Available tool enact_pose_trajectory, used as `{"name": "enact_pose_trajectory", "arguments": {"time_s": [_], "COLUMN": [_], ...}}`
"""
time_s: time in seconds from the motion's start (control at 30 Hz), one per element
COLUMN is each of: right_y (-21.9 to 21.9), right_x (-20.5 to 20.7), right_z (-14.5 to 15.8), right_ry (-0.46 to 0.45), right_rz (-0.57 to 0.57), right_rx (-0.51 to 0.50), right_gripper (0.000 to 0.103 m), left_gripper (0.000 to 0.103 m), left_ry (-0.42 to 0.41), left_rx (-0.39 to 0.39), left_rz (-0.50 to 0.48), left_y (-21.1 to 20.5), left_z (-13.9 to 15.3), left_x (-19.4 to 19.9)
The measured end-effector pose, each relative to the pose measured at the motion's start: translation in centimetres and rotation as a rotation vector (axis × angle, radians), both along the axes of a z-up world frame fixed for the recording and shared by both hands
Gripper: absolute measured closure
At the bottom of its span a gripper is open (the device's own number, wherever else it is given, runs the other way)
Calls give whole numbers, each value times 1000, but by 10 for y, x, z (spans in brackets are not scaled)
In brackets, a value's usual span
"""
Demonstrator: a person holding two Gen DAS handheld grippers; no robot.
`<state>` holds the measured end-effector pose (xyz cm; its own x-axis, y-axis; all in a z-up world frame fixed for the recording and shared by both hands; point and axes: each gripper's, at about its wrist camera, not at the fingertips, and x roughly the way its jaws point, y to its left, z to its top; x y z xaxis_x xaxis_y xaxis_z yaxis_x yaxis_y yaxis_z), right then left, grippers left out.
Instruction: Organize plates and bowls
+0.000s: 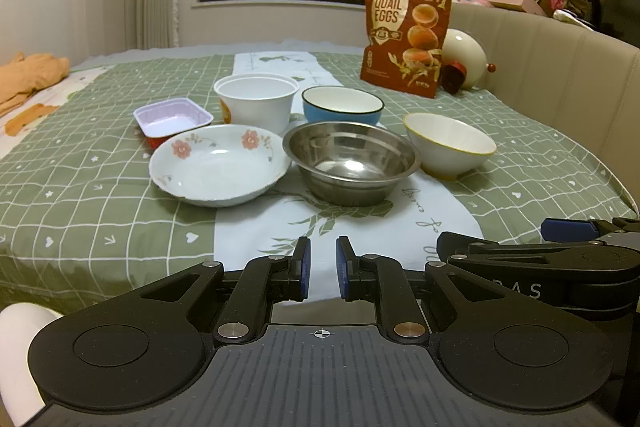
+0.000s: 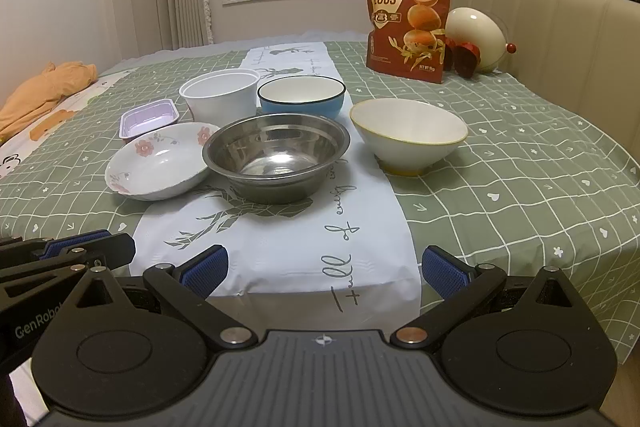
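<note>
On the green checked tablecloth stand a floral white plate (image 1: 219, 166) (image 2: 158, 159), a steel bowl (image 1: 351, 162) (image 2: 276, 155), a white bowl with a yellow rim (image 1: 449, 146) (image 2: 408, 134), a blue bowl (image 1: 342, 105) (image 2: 301, 96), a white plastic tub (image 1: 257, 101) (image 2: 220, 94) and a small purple tray (image 1: 173, 118) (image 2: 149, 118). My left gripper (image 1: 322, 267) hovers at the near table edge, jaws nearly closed and empty. My right gripper (image 2: 325, 269) is beside it, open wide and empty. All dishes lie ahead of both grippers, apart from them.
A red quail-egg bag (image 1: 406, 35) (image 2: 408, 15) stands at the back right, with a cream egg-shaped object (image 1: 464, 57) (image 2: 476, 39) behind it. A beige padded bench back (image 1: 560, 79) runs along the right. Orange cloth (image 1: 28, 77) lies far left.
</note>
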<state>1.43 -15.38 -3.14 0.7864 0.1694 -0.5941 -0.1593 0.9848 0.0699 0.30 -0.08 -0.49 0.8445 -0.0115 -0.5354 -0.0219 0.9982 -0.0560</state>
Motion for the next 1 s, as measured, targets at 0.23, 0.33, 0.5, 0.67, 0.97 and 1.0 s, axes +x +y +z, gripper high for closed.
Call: {"name": "enact_pose_trajectory", "arguments": {"time_s": [0.23,0.33,0.5,0.67,0.97,1.0], "right_y": [0,0,0,0,2,2], "right_x": [0,0,1,12,58,66], "right_z": [0,0,0,3,-2,-3], "right_ry": [-1,0,1,13,56,68], "right_rz": [0,0,-2,-11,-34,-39], "right_rx": [1,1,3,10,58,64], "right_gripper": [0,0,0,0,0,0], "left_gripper": [86,86,86,86,87,87], "left_ry": [1,0,7,30,87,87], "left_rx": [0,-2,-2,-21,-246,-273], "left_rz": [-1,-2,-5,-17,-134,-142], "left_y": [0,0,0,7,58,66], "left_z": [0,0,-1,-1,1,1], "left_x": [0,1,3,20,86,94]}}
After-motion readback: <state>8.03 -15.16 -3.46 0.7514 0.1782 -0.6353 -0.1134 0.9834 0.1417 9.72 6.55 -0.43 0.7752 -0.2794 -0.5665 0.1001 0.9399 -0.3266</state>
